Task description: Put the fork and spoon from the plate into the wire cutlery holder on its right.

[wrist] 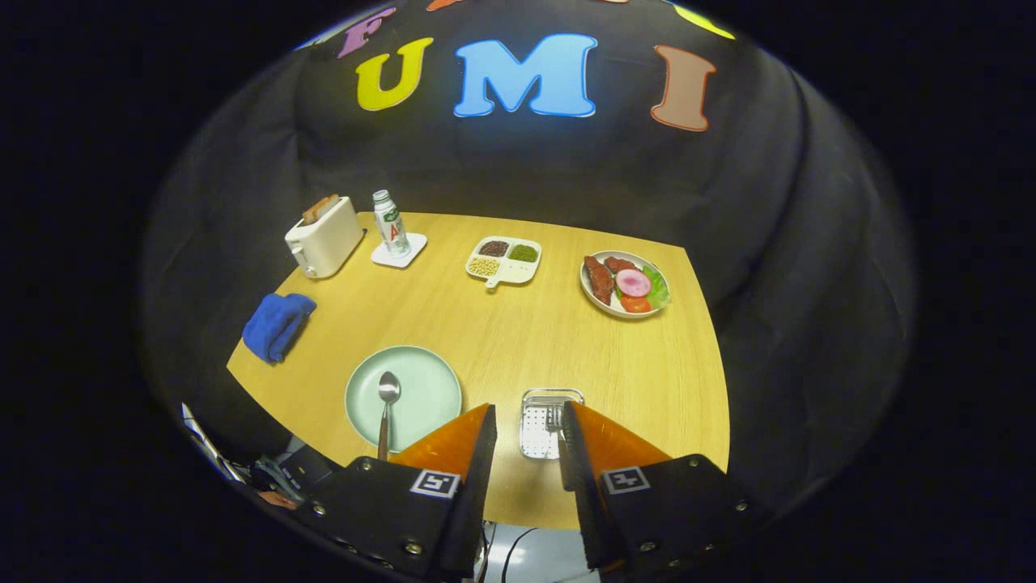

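My fingers hang released over the holder, lower centre; fork seems already inside. Spoon lies on the plate, lower left: next I swing there.

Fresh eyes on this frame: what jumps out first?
The orange fingers of the gripper, apart and holding nothing, frame the wire cutlery holder just ahead. Beside the holder, a spoon lies on the green plate. Beyond, across the table, sits a bright plate of food.
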`<state>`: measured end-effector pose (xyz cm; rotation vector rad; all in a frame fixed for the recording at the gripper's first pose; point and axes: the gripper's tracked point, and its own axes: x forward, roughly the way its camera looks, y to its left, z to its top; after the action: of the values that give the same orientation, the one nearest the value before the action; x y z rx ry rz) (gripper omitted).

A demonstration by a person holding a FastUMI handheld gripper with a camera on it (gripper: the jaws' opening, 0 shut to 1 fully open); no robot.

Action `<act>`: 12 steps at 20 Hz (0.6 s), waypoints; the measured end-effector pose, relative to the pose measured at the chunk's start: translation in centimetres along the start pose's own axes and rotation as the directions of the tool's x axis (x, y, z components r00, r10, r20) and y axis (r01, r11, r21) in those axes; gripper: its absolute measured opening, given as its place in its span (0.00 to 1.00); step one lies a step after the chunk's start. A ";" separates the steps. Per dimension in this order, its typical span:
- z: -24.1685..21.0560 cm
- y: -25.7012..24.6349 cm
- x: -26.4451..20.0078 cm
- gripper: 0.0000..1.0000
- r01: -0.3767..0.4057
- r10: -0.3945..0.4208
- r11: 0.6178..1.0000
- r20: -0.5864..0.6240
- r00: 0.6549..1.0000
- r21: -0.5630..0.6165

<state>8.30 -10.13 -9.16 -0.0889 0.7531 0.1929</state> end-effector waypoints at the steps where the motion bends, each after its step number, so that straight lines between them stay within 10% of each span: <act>1: -0.1 1.0 0.0 0.50 -0.008 0.008 1.000 0.008 1.000 -0.015; 12: -3.0 11.0 0.4 0.50 -0.134 0.137 0.988 0.028 0.990 -0.081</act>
<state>4.32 0.25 -11.78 -0.1090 0.7183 0.3529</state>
